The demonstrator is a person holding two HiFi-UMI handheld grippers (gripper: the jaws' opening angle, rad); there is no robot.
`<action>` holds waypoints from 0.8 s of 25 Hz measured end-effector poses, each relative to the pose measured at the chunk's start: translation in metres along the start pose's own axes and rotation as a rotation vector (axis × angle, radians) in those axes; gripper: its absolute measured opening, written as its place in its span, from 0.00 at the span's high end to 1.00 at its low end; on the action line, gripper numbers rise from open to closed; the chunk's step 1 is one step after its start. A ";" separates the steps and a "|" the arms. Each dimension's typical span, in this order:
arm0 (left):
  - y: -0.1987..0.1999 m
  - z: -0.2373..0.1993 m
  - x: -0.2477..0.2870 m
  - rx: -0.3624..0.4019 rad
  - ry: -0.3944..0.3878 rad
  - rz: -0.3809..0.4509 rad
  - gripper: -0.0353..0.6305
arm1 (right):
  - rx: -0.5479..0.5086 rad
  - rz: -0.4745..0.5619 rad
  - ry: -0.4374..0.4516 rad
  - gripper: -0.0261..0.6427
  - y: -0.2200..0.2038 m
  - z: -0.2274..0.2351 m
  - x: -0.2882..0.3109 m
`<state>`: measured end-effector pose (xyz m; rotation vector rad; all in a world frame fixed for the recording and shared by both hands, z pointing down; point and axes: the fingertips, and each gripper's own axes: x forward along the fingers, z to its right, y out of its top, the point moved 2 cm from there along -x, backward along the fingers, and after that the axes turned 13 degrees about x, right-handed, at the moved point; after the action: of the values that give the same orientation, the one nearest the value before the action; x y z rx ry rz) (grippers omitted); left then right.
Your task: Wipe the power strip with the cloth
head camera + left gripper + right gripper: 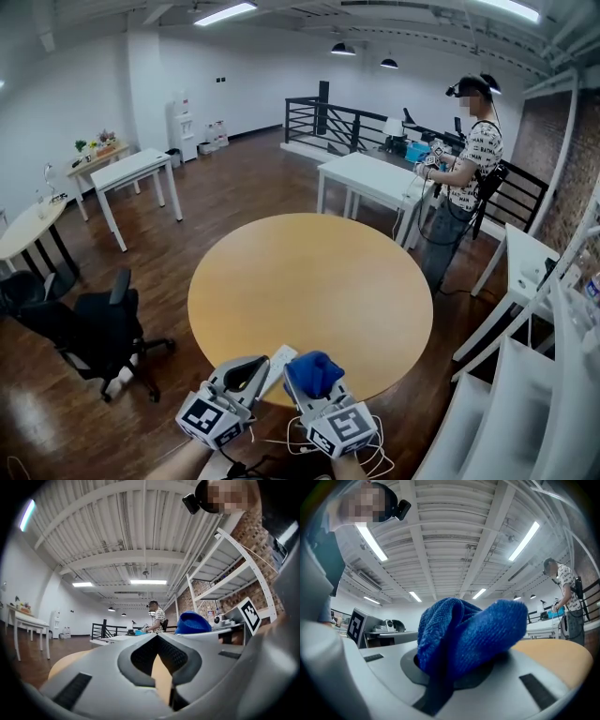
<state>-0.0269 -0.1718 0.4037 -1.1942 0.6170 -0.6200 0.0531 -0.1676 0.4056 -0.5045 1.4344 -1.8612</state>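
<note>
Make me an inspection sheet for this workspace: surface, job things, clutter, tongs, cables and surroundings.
Surface: round wooden table, bare apart from the strip.
Job's things: white power strip lies at the table's near edge; blue cloth is bunched in the right tongs.
Clutter: nothing seen on the table.
Tongs: left tongs shut and empty; right tongs shut on the cloth.
Cables: white cables loop below the near edge; where they lead cannot be told.
Surroundings: black office chair at left, white tables behind, a person standing at the back, white shelving at right.
</note>
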 end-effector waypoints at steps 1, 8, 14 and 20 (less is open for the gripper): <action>-0.002 -0.001 -0.001 0.008 0.008 -0.002 0.93 | -0.002 -0.002 0.000 0.87 -0.001 0.000 0.000; 0.008 0.003 -0.003 0.004 0.008 0.008 0.93 | -0.017 -0.034 -0.008 0.88 -0.006 -0.001 -0.001; 0.001 0.005 -0.003 0.017 0.004 0.011 0.93 | -0.014 -0.046 0.002 0.88 -0.008 -0.002 0.002; 0.006 0.006 -0.004 0.004 -0.001 0.011 0.93 | -0.020 -0.038 0.000 0.88 -0.007 -0.003 0.003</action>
<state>-0.0246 -0.1641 0.3999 -1.1869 0.6209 -0.6103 0.0471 -0.1672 0.4112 -0.5448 1.4534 -1.8780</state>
